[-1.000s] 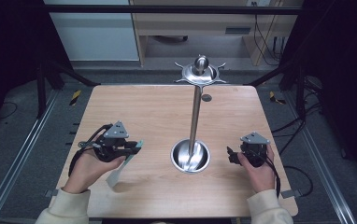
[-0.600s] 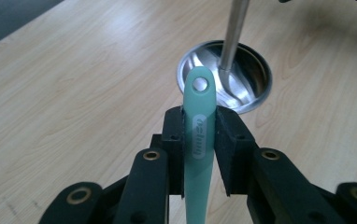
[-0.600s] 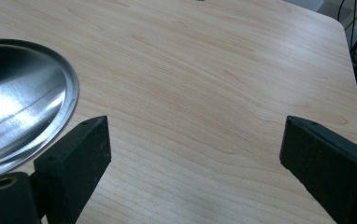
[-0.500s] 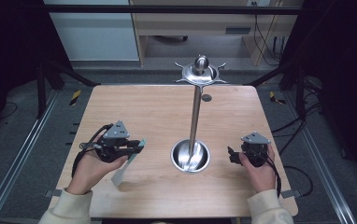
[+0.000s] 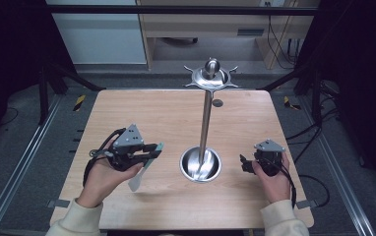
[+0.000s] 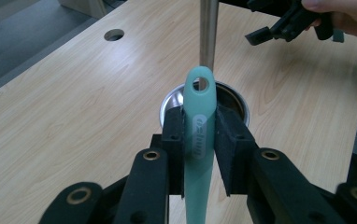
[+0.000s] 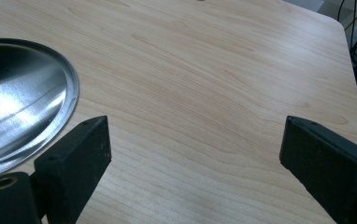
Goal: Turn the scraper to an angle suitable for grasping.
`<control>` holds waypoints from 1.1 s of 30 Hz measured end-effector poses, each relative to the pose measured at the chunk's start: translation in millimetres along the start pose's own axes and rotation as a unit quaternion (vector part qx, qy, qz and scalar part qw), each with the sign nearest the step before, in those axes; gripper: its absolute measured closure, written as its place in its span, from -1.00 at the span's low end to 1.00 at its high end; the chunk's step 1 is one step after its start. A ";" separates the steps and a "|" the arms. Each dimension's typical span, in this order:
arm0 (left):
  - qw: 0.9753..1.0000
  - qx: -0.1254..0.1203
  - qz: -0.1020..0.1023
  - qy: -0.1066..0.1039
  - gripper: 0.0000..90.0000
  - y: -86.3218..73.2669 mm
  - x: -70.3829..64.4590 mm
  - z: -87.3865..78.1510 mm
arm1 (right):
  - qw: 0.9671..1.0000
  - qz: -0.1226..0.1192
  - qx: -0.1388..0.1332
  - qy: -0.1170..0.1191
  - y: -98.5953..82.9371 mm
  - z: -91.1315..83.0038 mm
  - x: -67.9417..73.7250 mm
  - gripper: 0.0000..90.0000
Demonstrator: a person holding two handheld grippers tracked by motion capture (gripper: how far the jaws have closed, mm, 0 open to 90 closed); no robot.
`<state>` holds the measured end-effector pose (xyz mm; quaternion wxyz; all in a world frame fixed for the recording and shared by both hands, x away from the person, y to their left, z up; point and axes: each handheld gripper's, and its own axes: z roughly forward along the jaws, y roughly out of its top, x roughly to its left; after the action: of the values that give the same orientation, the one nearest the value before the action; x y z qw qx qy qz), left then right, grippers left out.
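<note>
1. A light wooden table (image 5: 176,118) stands in a dim room, with dark frame rails along its sides and a pale cabinet behind it.
2. A steel stand (image 5: 204,123) rises from a round, shiny base (image 5: 201,164) near the table's middle; its top carries a disc with small hooks (image 5: 210,76).
3. The left gripper (image 5: 141,153), held in the person's left hand (image 5: 102,179), is clamped on the handle of a mint-green spatula (image 6: 198,135), jaws pressed against both of its sides.
4. The spatula's hanging hole points toward the stand's pole; its pale blade (image 5: 136,183) hangs below the hand, possibly just above the table, though the high view is unclear here.
5. The right gripper (image 7: 193,154) sits right of the base, jaws spread wide and empty over bare wood.
</note>
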<state>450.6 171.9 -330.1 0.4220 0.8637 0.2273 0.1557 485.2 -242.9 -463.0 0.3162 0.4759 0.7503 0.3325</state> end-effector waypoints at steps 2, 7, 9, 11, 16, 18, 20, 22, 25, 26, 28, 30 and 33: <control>1.000 0.002 0.006 -0.002 0.65 7.3 -1.9 3.5 | 1.000 0.000 0.000 0.000 0.1 0.1 0.1 -0.79; 1.000 -0.002 0.010 -0.003 0.65 18.4 -3.1 5.9 | 1.000 0.001 0.001 0.002 0.3 1.8 0.6 -0.79; 1.000 -0.008 0.011 0.001 0.65 23.2 -3.7 5.3 | 1.000 -0.001 0.000 0.001 0.2 0.7 -0.2 -0.79; 1.000 -0.009 0.012 0.000 0.65 25.5 -4.3 4.6 | 1.000 0.000 -0.001 0.001 0.1 0.5 -0.4 -0.79; 1.000 -0.018 0.019 0.007 0.65 35.5 -8.3 0.4 | 1.000 -0.001 0.000 0.003 0.2 0.7 -0.5 -0.79; 0.999 -0.021 0.020 0.013 0.65 38.9 -8.0 -1.4 | 1.000 0.001 -0.002 0.004 0.1 0.4 -1.1 -0.79; 0.999 -0.022 0.021 0.013 0.65 43.4 -5.7 -2.7 | 1.000 0.003 -0.002 0.004 0.0 0.8 -2.0 -0.79; 1.000 -0.020 0.020 0.013 0.65 45.6 -3.7 -2.4 | 1.000 0.001 -0.001 0.003 -0.2 0.5 -2.5 -0.79; 1.000 -0.019 0.018 0.014 0.65 46.9 -1.0 -2.2 | 1.000 0.003 -0.001 0.003 -0.1 0.2 -2.1 -0.79; 1.000 -0.024 0.014 0.013 0.65 47.2 0.2 -2.2 | 1.000 0.001 -0.001 0.002 0.0 0.2 -2.1 -0.79; 0.999 -0.033 0.005 0.012 0.65 48.5 3.8 -4.7 | 1.000 0.003 -0.002 0.004 -0.1 0.6 -1.9 -0.79; 0.999 -0.036 0.003 0.011 0.65 49.0 5.2 -5.5 | 1.000 0.003 0.000 0.004 0.0 0.9 -1.8 -0.79; 0.999 -0.042 -0.002 0.014 0.65 50.6 7.2 -8.1 | 1.000 0.000 -0.001 0.004 0.0 0.8 -1.6 -0.79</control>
<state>466.2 153.6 -284.2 0.4549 0.8427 0.2282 0.1758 486.4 -244.2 -463.2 0.3133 0.4746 0.7512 0.3350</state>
